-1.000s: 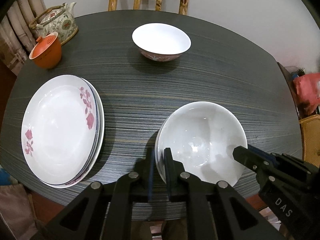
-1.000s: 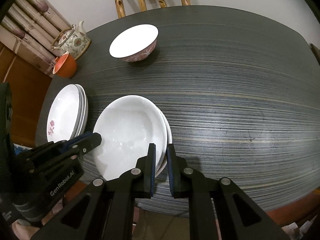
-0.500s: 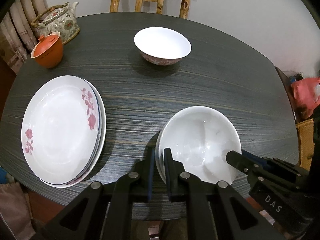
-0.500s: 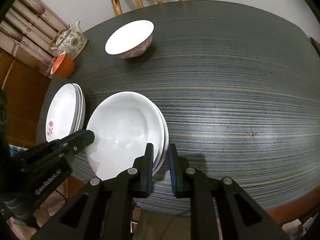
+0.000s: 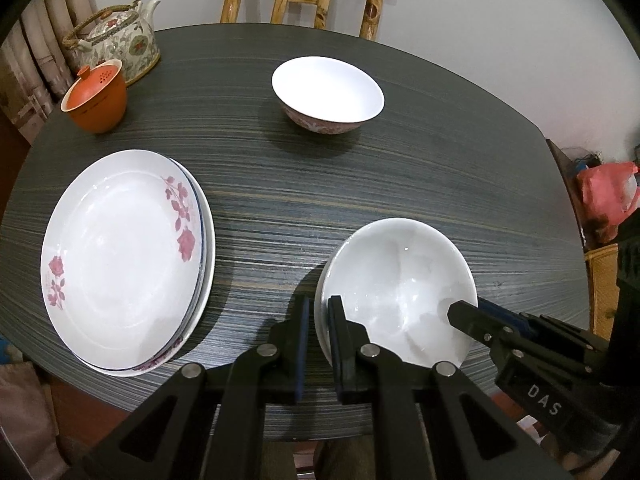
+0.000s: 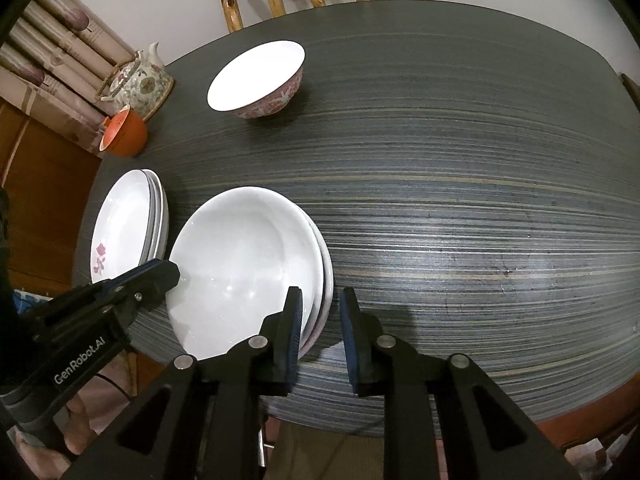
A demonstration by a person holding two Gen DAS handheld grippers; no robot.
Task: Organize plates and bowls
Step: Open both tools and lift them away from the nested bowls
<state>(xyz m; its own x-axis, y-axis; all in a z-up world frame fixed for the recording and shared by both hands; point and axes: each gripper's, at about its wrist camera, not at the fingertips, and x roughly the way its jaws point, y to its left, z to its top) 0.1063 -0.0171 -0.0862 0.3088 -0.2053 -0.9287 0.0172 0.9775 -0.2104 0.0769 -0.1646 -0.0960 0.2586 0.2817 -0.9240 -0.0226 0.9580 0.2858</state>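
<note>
We find the left gripper [image 5: 317,326] with its fingers still pinched on the near-left rim of the plain white stacked bowls [image 5: 396,292], much as half a second ago. The right gripper [image 6: 320,322] has changed: its fingers, then nearly shut on the stack's near-right rim, now stand parted, the inner finger over the rim, the outer one clear of it. We judge the stack has been set down on the dark striped tabletop [image 6: 460,208] near its front edge, with the right side letting go.

Just to the left lies the pile of white rose-printed plates [image 5: 120,260], apart from the bowls. The white bowl with pink-patterned outside [image 5: 328,94] sits alone, well apart at the far side; in our judgement it remains to be gathered.
</note>
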